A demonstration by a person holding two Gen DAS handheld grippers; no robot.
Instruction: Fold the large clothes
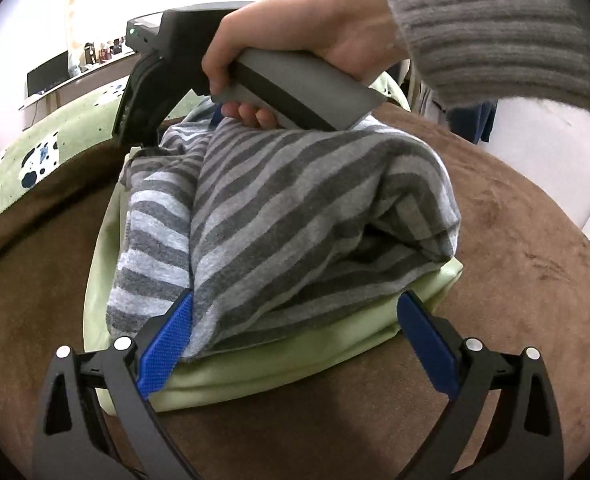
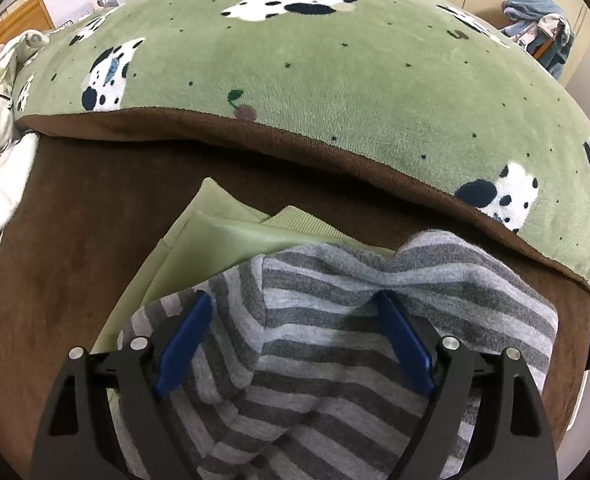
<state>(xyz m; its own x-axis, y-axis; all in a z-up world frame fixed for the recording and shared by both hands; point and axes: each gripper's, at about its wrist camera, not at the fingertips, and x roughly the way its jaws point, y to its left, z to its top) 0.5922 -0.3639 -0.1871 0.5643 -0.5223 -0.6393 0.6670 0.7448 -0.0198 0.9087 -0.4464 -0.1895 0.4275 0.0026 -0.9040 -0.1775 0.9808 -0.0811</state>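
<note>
A: While both tools sit wide open, item one: striped grey garment (image 1: pixel 295 216), bunched on a folded pale green garment (image 1: pixel 287 364), both on the brown blanket (image 1: pixel 515 280) of the bed.

B: Risk?

A: Loose layers. A pinch catching the green piece underneath would drag both and undo its fold; a shallow pinch would let the stripes slip.

B: Left tool (image 1: pixel 295 336)?

A: Jaws spread wide at the near hem, gripping nothing; its left pad (image 1: pixel 167 348) touches the striped edge, or seems to.

B: Right tool (image 2: pixel 295 340)?

A: Equally wide, straddling a ridge of striped cloth, fingers resting on it, not pinching.
</note>
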